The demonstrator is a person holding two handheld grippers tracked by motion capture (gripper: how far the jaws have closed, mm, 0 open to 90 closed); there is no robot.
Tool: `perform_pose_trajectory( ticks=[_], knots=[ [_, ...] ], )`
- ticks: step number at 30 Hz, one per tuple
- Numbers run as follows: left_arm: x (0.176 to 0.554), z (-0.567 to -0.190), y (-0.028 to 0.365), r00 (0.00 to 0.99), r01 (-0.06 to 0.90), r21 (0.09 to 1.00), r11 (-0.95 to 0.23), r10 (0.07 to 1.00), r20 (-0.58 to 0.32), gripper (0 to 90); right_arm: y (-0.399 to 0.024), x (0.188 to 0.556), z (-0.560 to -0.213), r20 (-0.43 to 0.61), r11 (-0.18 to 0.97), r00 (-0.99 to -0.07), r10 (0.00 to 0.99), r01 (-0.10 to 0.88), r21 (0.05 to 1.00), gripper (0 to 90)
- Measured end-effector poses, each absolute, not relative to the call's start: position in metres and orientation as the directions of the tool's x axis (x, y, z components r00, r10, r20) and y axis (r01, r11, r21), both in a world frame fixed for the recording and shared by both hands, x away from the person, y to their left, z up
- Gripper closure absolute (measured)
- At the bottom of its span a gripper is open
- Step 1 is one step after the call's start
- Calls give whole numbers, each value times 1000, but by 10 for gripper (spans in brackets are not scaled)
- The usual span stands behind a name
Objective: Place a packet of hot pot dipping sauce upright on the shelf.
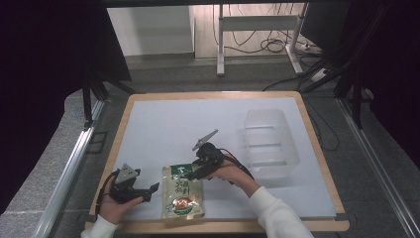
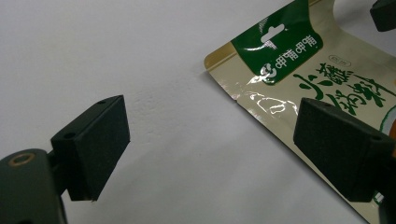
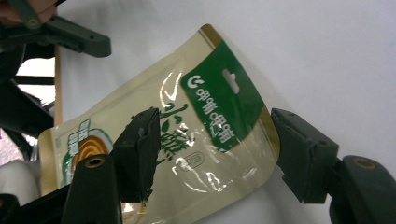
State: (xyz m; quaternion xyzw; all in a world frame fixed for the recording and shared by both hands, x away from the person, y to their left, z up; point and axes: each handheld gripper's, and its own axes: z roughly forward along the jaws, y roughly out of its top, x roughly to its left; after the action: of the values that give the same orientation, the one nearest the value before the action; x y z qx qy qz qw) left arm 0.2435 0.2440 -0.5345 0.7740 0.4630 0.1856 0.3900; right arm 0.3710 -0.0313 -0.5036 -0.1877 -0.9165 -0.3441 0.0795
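A: Right gripper view: the right tongs (image 3: 212,158) stand wide, straddling the green top of the sauce pouch (image 3: 187,135), which lies flat on the white surface (image 1: 163,124) near its front edge.

B: And the left tongs (image 2: 212,144)?

A: Wide too, empty, one jaw over the pouch's edge.

B: The risk?

A: I'd judge the film slick and flat; jaws closing could skid it away or pinch only a crease, and the clear bin (image 1: 270,144) is well apart.
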Motion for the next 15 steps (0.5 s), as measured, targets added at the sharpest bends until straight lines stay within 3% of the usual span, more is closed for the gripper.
perform_pose_trajectory(
  ticks=[11, 15],
  knots=[
    [244, -534, 245, 501, 571, 777, -265, 862, -75, 107, -32, 374, -515, 298, 721, -910, 290, 412, 557, 374],
    [244, -534, 245, 502, 571, 777, -266, 862, -74, 107, -32, 374, -517, 268, 726, -919, 288, 392, 565, 465]
  ],
)
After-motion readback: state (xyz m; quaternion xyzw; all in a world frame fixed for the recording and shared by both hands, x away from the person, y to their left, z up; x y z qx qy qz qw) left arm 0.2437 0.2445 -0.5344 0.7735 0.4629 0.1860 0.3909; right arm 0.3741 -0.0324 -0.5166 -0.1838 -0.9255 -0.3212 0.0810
